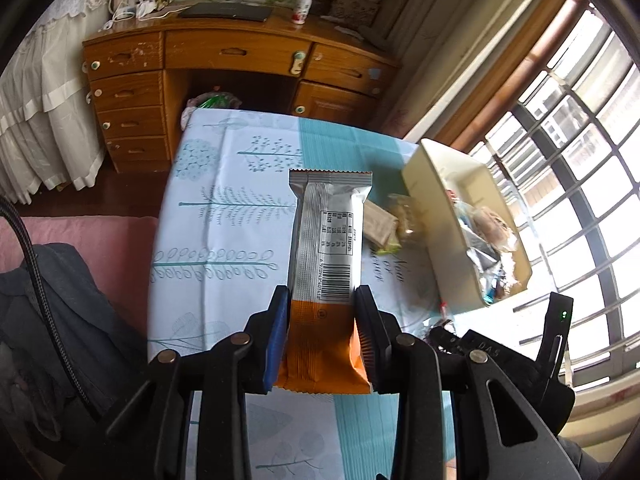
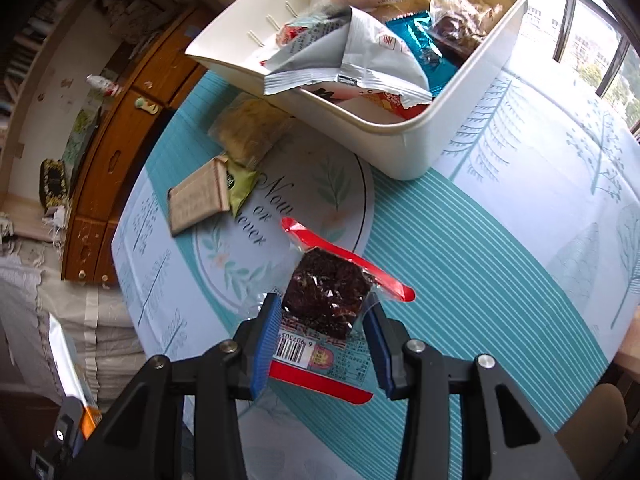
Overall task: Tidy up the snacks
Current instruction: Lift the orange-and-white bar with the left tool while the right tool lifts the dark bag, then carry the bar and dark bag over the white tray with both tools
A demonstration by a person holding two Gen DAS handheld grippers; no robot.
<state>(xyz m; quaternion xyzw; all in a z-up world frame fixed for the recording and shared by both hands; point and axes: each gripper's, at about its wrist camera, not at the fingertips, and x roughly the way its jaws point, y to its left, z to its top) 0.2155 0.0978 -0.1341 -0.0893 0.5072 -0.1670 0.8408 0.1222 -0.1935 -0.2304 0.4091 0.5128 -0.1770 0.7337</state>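
My left hand-held gripper (image 1: 320, 328) is clamped on an orange-and-silver snack bar (image 1: 326, 264), pads pressing both sides of its orange end, bar lifted off the tabletop (image 1: 224, 208). My right hand-held gripper (image 2: 324, 340) grips a clear pack of dark dried fruit w/ red trim (image 2: 326, 300), also up in the air. So two snacks in hand, neither binned yet.

Further out, approx three packs still lie loose on the cloth: a tan wafer pack (image 2: 198, 200), a green packet (image 2: 240, 186) touching it, and a yellowish clear bag (image 2: 248, 128) just beside the bin. The white storage bin (image 2: 460, 112) beyond them is already well filled, a silver pouch (image 2: 352, 60) hanging over its low front lip.

Room: open cloth btwn grippers and bin, nothing tall in the way. Tabletop edge near on the left side; window side clear.
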